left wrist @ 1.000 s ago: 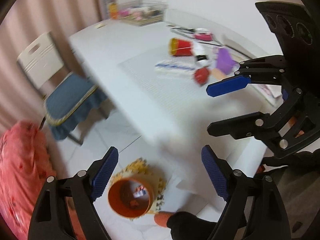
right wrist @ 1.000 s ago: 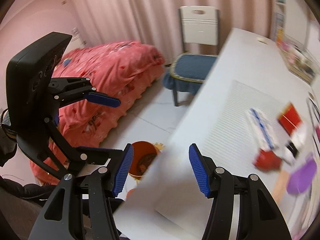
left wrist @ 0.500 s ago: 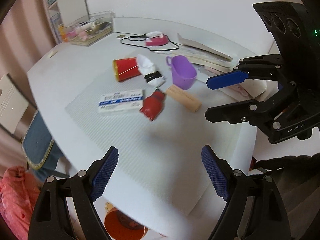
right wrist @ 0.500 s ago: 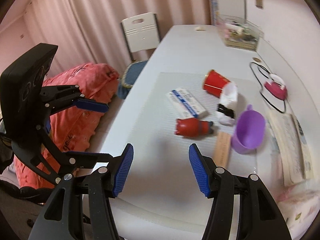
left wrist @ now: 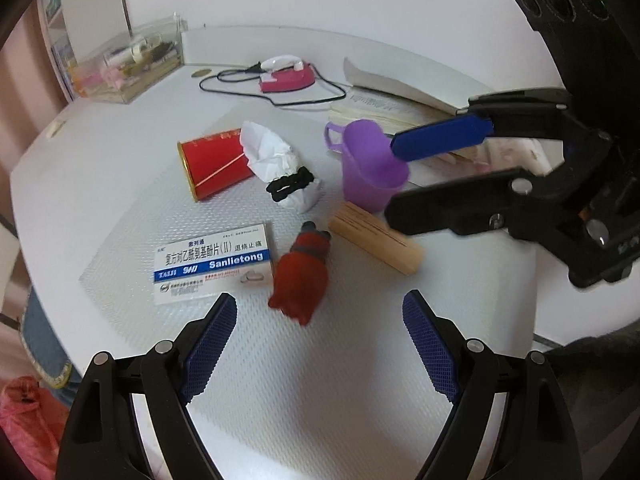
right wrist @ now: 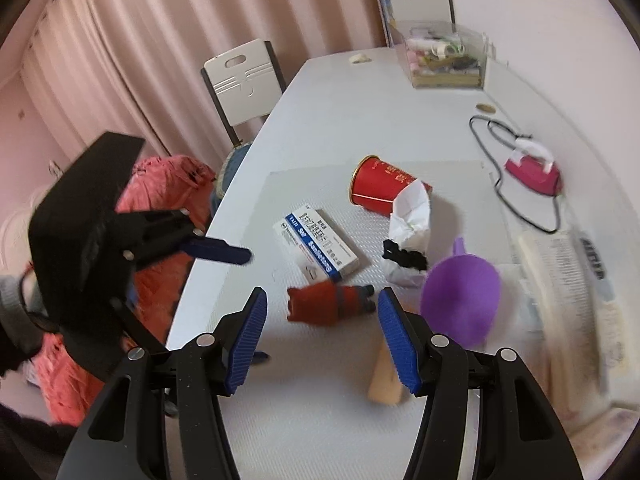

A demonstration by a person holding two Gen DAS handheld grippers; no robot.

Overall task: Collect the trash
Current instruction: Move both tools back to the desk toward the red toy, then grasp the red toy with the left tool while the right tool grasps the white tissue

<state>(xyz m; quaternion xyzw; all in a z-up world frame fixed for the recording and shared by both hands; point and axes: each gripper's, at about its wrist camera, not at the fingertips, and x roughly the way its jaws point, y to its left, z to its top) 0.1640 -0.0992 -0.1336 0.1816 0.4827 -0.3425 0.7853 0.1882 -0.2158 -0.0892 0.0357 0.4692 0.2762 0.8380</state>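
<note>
Both grippers swung from floor bin to over table (left wrist: 100,184). Left gripper (left wrist: 318,344) jaws wide, empty; right gripper (right wrist: 320,340) mid-open, empty. Red crushed wrapper (left wrist: 302,272) near front edge beside med box (left wrist: 212,262). Purple cup (right wrist: 462,292) blurred, partly hides wood block (right wrist: 384,380).

A white worktop (left wrist: 100,168) is covered in part by a ribbed mat (left wrist: 328,360). On the mat are seen a red cup (left wrist: 214,166), crumpled tissue (left wrist: 272,156), a medicine box (left wrist: 214,262), a red toy (left wrist: 302,276), a wooden block (left wrist: 376,238) and a purple cup (left wrist: 370,164). A pink iron (left wrist: 286,74) and a clear box (left wrist: 128,66) are set farther back.
</note>
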